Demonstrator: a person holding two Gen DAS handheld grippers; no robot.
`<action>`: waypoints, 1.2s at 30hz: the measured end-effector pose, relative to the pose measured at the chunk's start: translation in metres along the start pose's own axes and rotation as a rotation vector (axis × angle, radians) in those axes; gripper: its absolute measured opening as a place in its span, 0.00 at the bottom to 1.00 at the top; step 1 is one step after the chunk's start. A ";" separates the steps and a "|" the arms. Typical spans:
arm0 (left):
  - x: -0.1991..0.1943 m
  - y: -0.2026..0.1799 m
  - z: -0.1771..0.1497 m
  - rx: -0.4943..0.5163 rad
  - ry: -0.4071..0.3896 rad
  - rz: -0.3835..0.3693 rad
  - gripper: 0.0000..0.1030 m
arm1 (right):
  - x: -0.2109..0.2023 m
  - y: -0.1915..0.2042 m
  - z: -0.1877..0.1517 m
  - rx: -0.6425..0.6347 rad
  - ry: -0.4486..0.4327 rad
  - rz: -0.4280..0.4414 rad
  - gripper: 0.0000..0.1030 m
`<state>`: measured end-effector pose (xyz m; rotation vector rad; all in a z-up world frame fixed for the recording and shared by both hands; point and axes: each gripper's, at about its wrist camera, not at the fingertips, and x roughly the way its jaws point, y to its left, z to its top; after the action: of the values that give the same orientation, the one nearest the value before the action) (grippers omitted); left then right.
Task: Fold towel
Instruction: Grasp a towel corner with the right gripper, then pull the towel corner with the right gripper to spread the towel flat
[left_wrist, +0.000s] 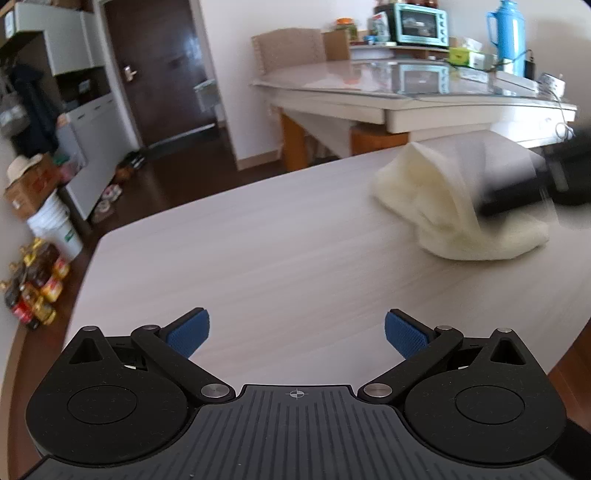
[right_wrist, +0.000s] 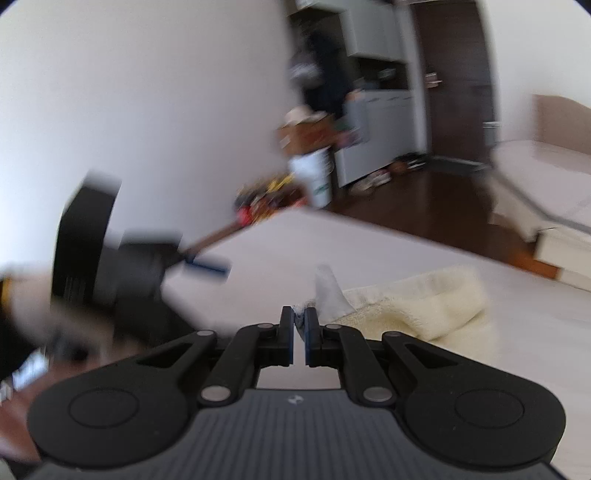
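Note:
A cream towel (left_wrist: 436, 206) lies bunched on the pale wood table (left_wrist: 258, 258), at the right in the left wrist view. My right gripper (right_wrist: 299, 317) is shut on a corner of the towel (right_wrist: 417, 306) and lifts that edge, with a tab of cloth sticking up past the fingertips. In the left wrist view the right gripper (left_wrist: 517, 199) shows as a dark blur over the towel. My left gripper (left_wrist: 296, 328) is open above bare table, well to the left of the towel, its blue pads (left_wrist: 190, 330) wide apart. It appears blurred in the right wrist view as the left gripper (right_wrist: 207, 267).
A glass-topped table (left_wrist: 369, 79) with a mint oven (left_wrist: 421, 22) and a blue flask (left_wrist: 508, 35) stands beyond. A white bucket (left_wrist: 55, 227), a box and bottles (left_wrist: 35, 288) sit on the floor off the table's left edge. A dark door (left_wrist: 159, 70) is at the back.

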<state>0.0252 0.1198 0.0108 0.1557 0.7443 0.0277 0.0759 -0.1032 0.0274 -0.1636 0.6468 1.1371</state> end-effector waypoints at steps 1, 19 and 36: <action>-0.002 0.006 0.000 -0.013 -0.001 0.001 1.00 | 0.005 0.006 -0.004 -0.011 0.020 0.013 0.06; 0.055 -0.043 0.057 0.069 -0.009 -0.161 1.00 | -0.005 0.030 -0.046 -0.070 0.142 0.089 0.22; 0.118 -0.061 0.067 0.146 0.068 -0.052 1.00 | 0.006 -0.070 -0.020 0.014 0.093 -0.340 0.27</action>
<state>0.1557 0.0607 -0.0295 0.2754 0.8183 -0.0715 0.1316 -0.1371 -0.0059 -0.3043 0.6793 0.8010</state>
